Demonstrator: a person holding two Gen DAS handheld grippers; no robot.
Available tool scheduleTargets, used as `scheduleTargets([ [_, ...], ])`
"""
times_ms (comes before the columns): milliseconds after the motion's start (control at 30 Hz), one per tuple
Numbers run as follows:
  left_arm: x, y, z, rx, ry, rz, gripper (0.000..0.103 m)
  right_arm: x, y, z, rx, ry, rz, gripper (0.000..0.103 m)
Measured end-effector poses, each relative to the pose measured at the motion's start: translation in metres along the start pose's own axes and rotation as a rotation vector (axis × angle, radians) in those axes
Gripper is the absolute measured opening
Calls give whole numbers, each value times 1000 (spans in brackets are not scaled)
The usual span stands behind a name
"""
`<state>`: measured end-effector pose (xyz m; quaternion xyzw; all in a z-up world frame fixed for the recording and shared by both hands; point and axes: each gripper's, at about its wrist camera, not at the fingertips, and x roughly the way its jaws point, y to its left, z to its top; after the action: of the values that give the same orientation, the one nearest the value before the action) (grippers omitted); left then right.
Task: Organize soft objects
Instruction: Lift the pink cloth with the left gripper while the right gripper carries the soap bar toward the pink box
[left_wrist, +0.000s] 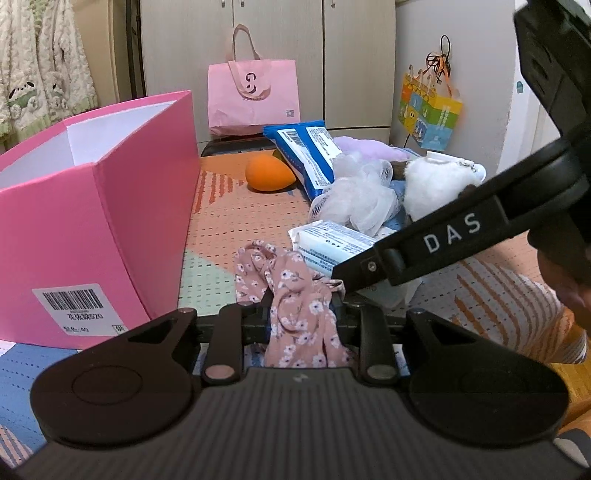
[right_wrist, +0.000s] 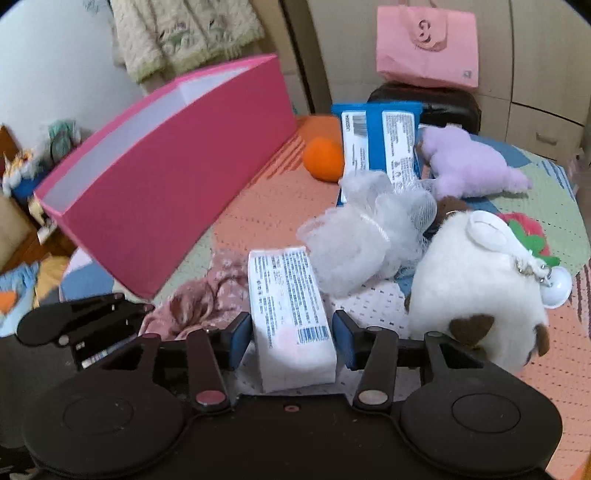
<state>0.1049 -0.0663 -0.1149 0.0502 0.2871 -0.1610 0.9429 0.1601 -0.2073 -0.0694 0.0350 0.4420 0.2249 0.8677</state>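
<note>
My left gripper is shut on a pink floral cloth, which drapes over the mat beside the open pink box. My right gripper is open, its blue pads on either side of a white tissue pack that lies on the mat; the left pad touches the pack and the right one stands just off it. The right gripper's arm crosses the left wrist view. The floral cloth and the left gripper show at the left of the right wrist view. The pink box stands empty.
A pile lies to the right: white mesh bath pouf, white plush with brown spots, purple plush, blue wipes packs, orange soft toy. A pink tote bag stands at the back.
</note>
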Motion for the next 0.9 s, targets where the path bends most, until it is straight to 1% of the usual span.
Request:
scheduleTargets([
  [100,-2,1,0,-1,1,-6,22,-4,1,-5,-7,-13,14,46],
  [333,-17,13,2,-25,-9,-37,21,-19,4,-21,-11,-30,21,46],
  [567,-35,25,1,-63,3,-99,21,-36,8,-33,-7,-50,22,46],
  [700,-43,30,0,-75,22,-138,21,-47,16,-37,-18,-62,19,46],
  [900,-61,43,3,-71,85,-191,21,-65,33,-38,-27,-84,32,46],
])
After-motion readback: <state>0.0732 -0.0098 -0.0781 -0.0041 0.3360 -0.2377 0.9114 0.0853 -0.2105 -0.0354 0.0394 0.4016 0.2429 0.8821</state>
